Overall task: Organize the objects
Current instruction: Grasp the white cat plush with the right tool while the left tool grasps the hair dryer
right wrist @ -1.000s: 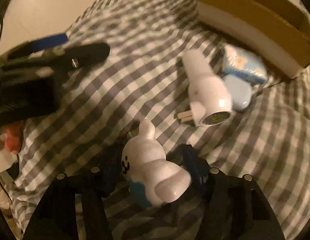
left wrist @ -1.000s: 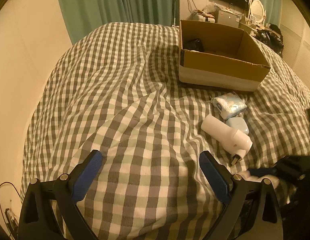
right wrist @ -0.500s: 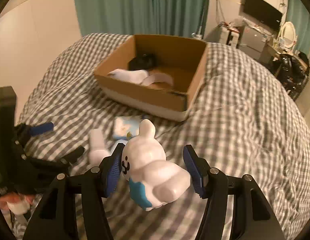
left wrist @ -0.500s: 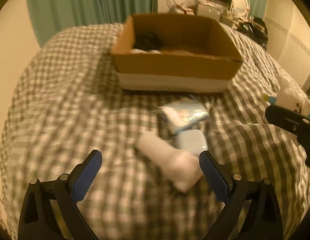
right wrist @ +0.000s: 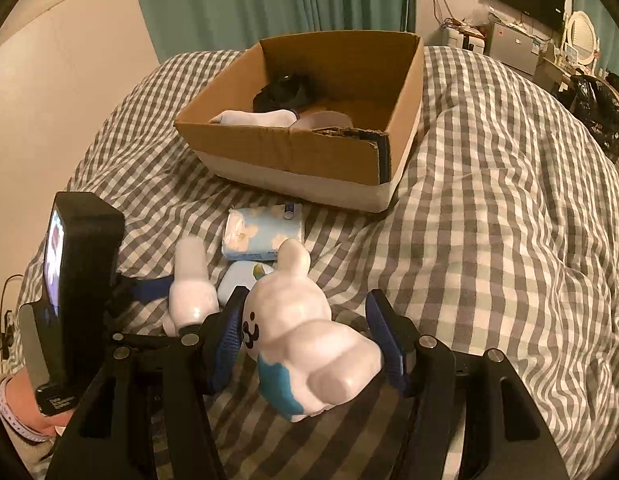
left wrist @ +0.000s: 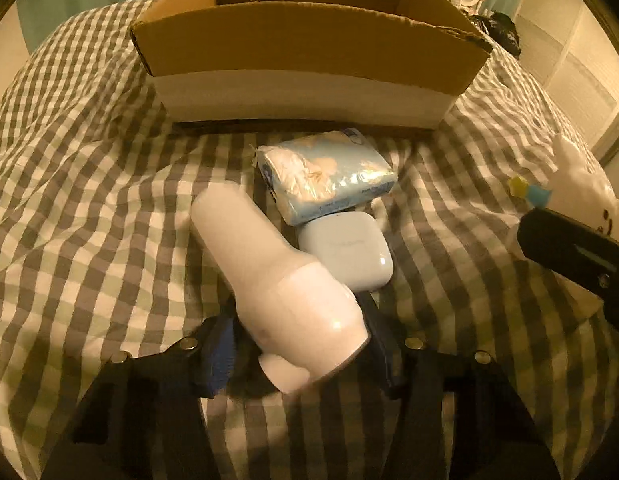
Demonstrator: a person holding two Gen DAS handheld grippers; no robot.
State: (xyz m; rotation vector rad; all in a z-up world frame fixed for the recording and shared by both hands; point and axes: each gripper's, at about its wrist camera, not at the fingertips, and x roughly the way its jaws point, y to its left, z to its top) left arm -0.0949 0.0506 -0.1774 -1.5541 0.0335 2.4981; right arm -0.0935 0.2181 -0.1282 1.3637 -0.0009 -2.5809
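My left gripper (left wrist: 297, 344) is shut on a white hair-dryer-shaped device (left wrist: 285, 284) lying on the checked bed; it also shows in the right wrist view (right wrist: 189, 292). My right gripper (right wrist: 313, 340) is shut on a white rabbit figure with a blue patch (right wrist: 305, 336), held above the bed; the figure shows at the right edge of the left wrist view (left wrist: 581, 192). A cardboard box (right wrist: 293, 148) stands beyond, holding a white sock (right wrist: 257, 118) and a black item (right wrist: 285, 88).
A pale blue tissue pack (left wrist: 325, 172) and a small light blue case (left wrist: 345, 248) lie between the device and the box (left wrist: 309, 56). The checked duvet (right wrist: 489, 200) spreads to the right. Green curtains and cluttered furniture stand behind the bed.
My left gripper moved forward to the white device and closed on it. My right gripper lifted the rabbit figure off the bed and turned toward the box.
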